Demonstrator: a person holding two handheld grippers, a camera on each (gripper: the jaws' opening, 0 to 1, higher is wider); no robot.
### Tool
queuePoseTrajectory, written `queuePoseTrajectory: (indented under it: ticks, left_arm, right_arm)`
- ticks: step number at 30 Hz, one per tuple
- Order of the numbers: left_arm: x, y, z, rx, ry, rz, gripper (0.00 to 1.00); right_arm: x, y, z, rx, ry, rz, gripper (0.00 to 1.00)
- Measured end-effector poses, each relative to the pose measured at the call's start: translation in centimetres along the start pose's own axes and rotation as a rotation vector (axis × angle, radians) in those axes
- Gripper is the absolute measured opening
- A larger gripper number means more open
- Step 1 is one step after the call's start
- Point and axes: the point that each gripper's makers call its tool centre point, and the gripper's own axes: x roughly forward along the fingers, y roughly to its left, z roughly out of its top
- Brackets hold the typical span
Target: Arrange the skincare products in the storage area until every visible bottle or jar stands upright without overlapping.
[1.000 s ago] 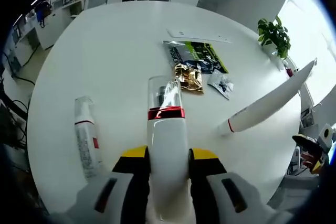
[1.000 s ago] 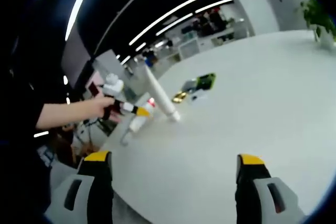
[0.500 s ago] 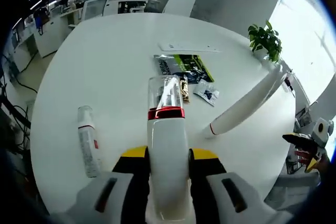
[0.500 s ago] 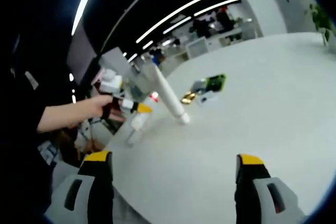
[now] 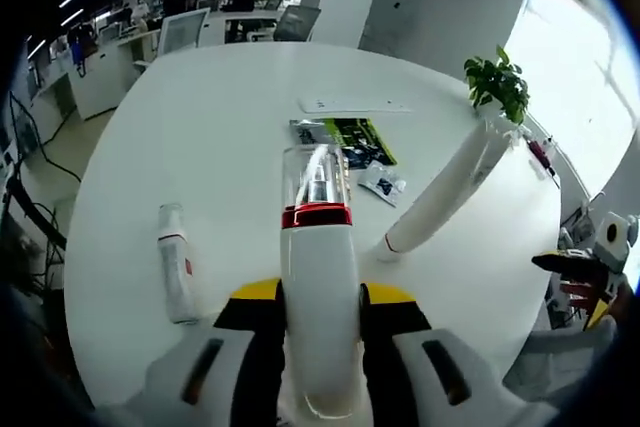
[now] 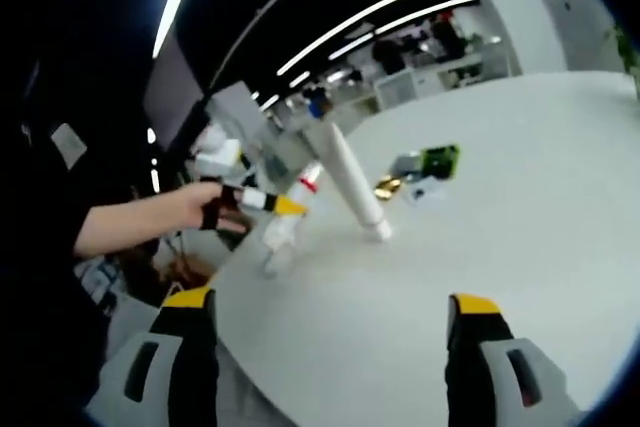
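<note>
1. White plastic makes up the body of the bottle (image 5: 318,317) clamped between the yellow-tipped jaws of the left gripper (image 5: 320,299). It has a red band and a clear cap, and it points forward, away from the camera. The jaws press on its sides low on the body, which leaves the capped end free to be swung toward the table (image 5: 220,137).

2. In the right gripper view the same bottle (image 6: 300,192) is carried above the table edge at the end of the person's hand (image 6: 205,212), clear of the surface. I judge it is on its way to being stood up, not yet placed.

3. A tall white tube (image 5: 440,192) stands on its cap end just beside the held bottle's path, with a thin red ring at its foot. It looks tilted in both views, though the fisheye may account for that. It appears already set upright, so the held bottle needs a spot apart from it.

4. A slim white spray bottle (image 5: 175,262) with a red label lies flat on the table to the left, well apart from the tube. It is not yet upright.

5. Sachets and a green-and-black packet (image 5: 355,142) lie flat beyond the tube, near a flat white card (image 5: 355,105); a potted plant (image 5: 495,87) sits at the far rim.

6. The right gripper (image 6: 330,347) hangs over bare table with its jaws spread wide and nothing between them, free to take the spray bottle.
</note>
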Motion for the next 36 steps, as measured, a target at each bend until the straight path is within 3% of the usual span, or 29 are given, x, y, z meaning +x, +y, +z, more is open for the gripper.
queuePoseTrajectory:
  ticks: [13, 16, 22, 25, 31, 36]
  left_arm:
    - [-3.4, -1.0, -0.3, -0.031, -0.106, 0.001, 0.25]
    - [-4.4, -1.7, -0.2, -0.02, -0.13, -0.009, 0.25]
    - [-7.1, -3.7, 0.7, -0.07, -0.2, -0.089, 0.25]
    - [-8.3, -4.6, 1.1, -0.053, -0.217, -0.103, 0.25]
    - [-10.5, -6.0, 2.1, -0.039, -0.27, -0.124, 0.25]
    - [-12.2, -7.5, 3.1, -0.017, -0.314, -0.14, 0.25]
  right_arm:
    - [1.8, 4.4, 2.7, -0.035, -0.004, 0.1, 0.89]
    - [2.5, 6.0, 3.5, -0.006, -0.018, 0.146, 0.86]
    - [3.8, 8.9, 5.0, 0.025, -0.032, 0.251, 0.84]
    - [4.3, 9.9, 6.3, 0.101, -0.054, 0.3, 0.83]
    - [5.2, 11.0, 8.9, 0.171, -0.068, 0.296, 0.81]
    - [5.9, 12.7, 11.0, 0.158, -0.077, 0.295, 0.8]
